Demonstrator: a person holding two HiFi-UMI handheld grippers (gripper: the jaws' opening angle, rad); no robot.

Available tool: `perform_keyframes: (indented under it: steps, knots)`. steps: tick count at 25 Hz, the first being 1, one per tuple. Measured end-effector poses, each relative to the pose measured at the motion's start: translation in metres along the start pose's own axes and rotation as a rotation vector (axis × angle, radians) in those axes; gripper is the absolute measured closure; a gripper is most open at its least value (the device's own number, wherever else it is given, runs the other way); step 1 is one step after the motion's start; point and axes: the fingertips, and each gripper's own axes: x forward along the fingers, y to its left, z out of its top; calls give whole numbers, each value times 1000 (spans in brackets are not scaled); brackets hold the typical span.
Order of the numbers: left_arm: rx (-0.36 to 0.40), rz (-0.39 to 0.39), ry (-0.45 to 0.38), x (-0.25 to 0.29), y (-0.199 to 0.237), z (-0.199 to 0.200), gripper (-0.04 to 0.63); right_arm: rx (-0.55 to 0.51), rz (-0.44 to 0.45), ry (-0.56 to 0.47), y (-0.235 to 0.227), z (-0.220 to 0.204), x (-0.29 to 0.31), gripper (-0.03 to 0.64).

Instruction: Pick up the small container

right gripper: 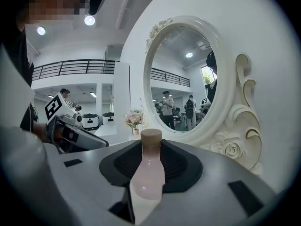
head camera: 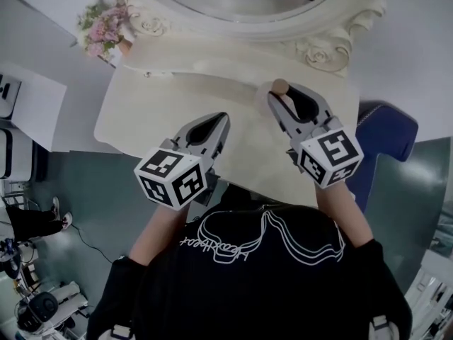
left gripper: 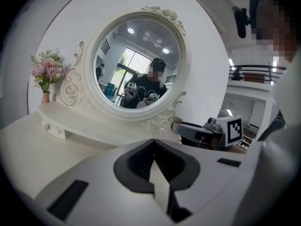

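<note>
The small container [right gripper: 149,168] is a pale pink bottle with a round wooden cap [head camera: 280,86]. My right gripper [head camera: 278,96] is shut on it, and the cap pokes out past the fingertips. It is held over the back right of the cream vanity table [head camera: 156,115], close to the mirror's base. In the right gripper view the bottle stands upright between the jaws of the right gripper [right gripper: 150,149]. My left gripper [head camera: 221,119] hovers over the table's front middle; its jaws meet, with nothing between them [left gripper: 154,146].
A large oval mirror [head camera: 248,6] in a carved white frame stands at the table's back. A vase of pink flowers [head camera: 105,28] sits at the back left corner. A blue chair [head camera: 388,133] is to the table's right, over grey floor.
</note>
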Motion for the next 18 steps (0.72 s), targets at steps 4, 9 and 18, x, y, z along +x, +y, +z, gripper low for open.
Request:
perform_keyframes:
  steps: [4, 9, 18]
  knots:
    - [16, 9, -13, -6, -14, -1, 591, -18, 20, 15, 15, -3, -22, 492]
    - [49, 22, -35, -14, -30, 2, 591, -17, 41, 14, 27, -5, -47, 492]
    - [77, 29, -64, -30, -54, 1, 591, -13, 64, 20, 45, -15, -76, 492]
